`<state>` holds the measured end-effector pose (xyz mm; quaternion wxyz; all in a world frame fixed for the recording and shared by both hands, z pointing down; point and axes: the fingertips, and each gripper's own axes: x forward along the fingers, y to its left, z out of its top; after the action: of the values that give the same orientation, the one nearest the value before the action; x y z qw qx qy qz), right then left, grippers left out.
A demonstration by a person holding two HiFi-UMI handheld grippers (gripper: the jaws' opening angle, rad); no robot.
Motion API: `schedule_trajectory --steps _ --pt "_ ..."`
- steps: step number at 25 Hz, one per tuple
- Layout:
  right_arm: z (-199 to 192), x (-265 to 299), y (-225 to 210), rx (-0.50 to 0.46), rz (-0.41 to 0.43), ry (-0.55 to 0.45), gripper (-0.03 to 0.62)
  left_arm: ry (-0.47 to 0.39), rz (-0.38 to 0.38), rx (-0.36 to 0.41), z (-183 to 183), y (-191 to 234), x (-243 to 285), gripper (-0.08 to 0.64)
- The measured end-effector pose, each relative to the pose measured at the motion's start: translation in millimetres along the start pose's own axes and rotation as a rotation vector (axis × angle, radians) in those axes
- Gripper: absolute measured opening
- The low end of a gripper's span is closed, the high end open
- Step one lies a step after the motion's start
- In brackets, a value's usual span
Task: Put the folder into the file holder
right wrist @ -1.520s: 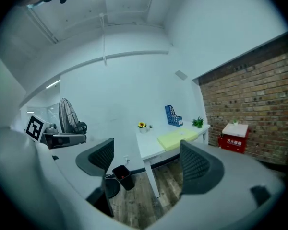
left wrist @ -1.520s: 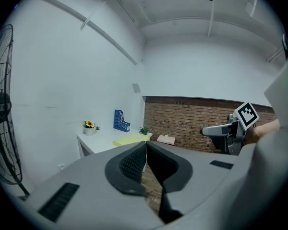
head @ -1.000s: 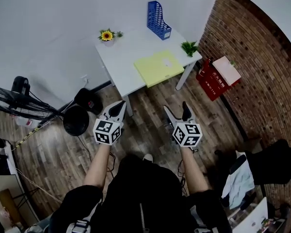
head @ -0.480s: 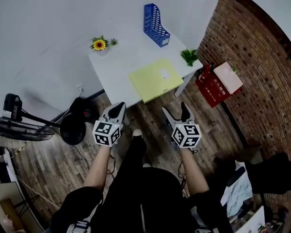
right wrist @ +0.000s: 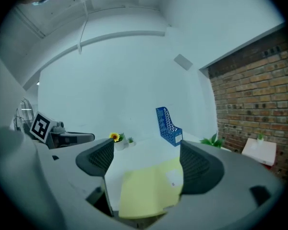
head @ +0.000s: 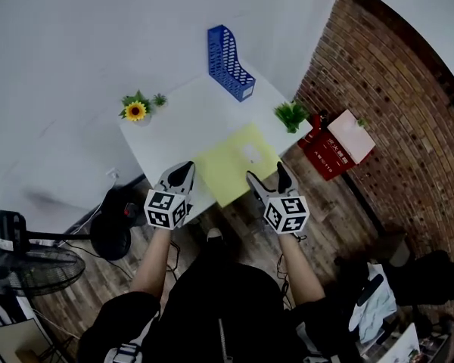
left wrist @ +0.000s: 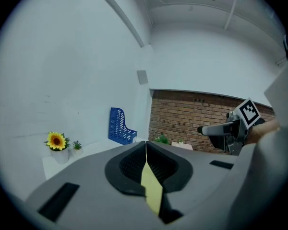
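Folder (head: 234,166) lies flat at the desk's (head: 188,118) near edge, well apart from the blue file holder (head: 228,60), so my right gripper (head: 268,177) gapes toward it, left gripper (head: 183,169) closed, empty.

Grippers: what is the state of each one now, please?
Left gripper: jaws closed, holding nothing.
Right gripper: jaws open, holding nothing.
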<state>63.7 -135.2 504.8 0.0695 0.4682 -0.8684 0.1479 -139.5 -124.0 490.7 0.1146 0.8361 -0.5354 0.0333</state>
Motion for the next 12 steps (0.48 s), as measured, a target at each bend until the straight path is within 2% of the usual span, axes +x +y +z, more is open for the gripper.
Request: schedule_trajectory --steps 5,12 --pt "22.3 52.3 -13.1 -0.002 -0.009 -0.008 0.43 0.003 -0.031 0.009 16.5 35.5 48.8 0.025" --pt "34.8 90.5 -22.0 -0.007 -0.019 -0.015 0.43 0.016 -0.063 0.008 21.8 56.0 87.4 0.025"
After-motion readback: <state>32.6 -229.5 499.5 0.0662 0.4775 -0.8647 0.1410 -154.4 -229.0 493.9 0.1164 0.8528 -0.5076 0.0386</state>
